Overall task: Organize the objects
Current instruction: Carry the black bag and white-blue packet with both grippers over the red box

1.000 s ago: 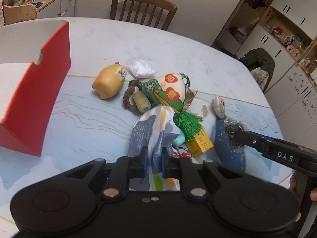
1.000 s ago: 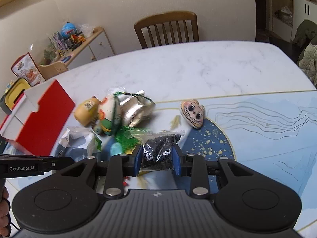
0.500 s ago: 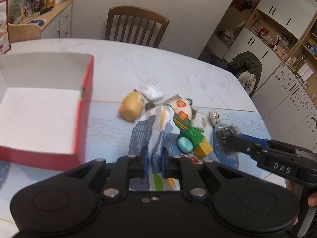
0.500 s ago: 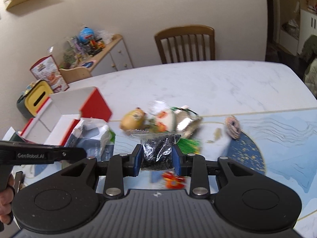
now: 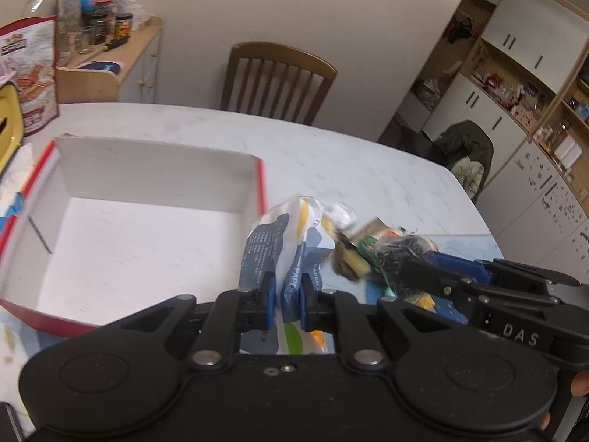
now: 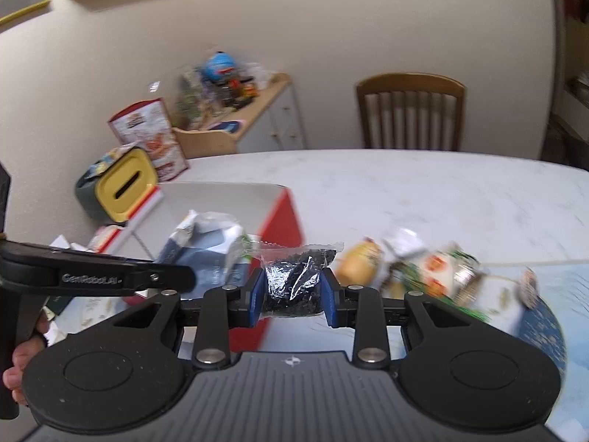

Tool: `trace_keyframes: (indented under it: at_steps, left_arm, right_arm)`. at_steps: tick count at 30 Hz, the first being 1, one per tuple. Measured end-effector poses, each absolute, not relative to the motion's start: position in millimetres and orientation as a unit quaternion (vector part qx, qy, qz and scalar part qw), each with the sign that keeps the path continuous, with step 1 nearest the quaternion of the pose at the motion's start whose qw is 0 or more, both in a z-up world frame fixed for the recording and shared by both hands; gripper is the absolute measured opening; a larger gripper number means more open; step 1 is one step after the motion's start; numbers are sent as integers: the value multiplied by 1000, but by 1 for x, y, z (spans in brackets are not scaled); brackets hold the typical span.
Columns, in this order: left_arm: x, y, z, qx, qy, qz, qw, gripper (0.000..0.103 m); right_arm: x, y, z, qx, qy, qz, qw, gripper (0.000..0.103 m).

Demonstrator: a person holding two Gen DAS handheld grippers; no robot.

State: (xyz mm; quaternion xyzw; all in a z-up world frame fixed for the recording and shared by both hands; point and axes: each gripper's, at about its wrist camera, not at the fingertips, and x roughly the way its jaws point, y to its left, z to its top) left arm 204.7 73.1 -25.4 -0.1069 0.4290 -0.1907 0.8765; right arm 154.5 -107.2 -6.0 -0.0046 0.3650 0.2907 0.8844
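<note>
My left gripper (image 5: 287,300) is shut on a white and blue paper packet (image 5: 285,243) and holds it in the air at the right edge of the open red box (image 5: 147,228), whose inside is white. My right gripper (image 6: 292,296) is shut on a clear bag of black bits (image 6: 294,276), lifted above the table beside the box's red wall (image 6: 281,235). The packet also shows in the right wrist view (image 6: 206,246). The bag also shows in the left wrist view (image 5: 401,258).
A pile of loose things lies on the table to the right: a yellow figure (image 6: 359,263), a bell-shaped ornament (image 6: 438,269), a small doll face (image 6: 530,287). A yellow and grey container (image 6: 117,188) stands left of the box. A wooden chair (image 5: 276,81) is behind the table.
Both grippers have risen and moved left with their loads, from over the pile to the red box. The box now shows its open white inside.
</note>
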Motion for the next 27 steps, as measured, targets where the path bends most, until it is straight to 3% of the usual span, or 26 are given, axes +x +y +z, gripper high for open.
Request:
trace_keyframes:
  at_steps: [10,27]
  left_arm:
    - [243,138,-28,-88,418,-146,893,10]
    - [318,176,-91,-21,475,-107,873,10]
  right_arm:
    - [171,-14,-11,-61,363,320,873,31]
    - [245,101,-86,-127,427,286,849,31]
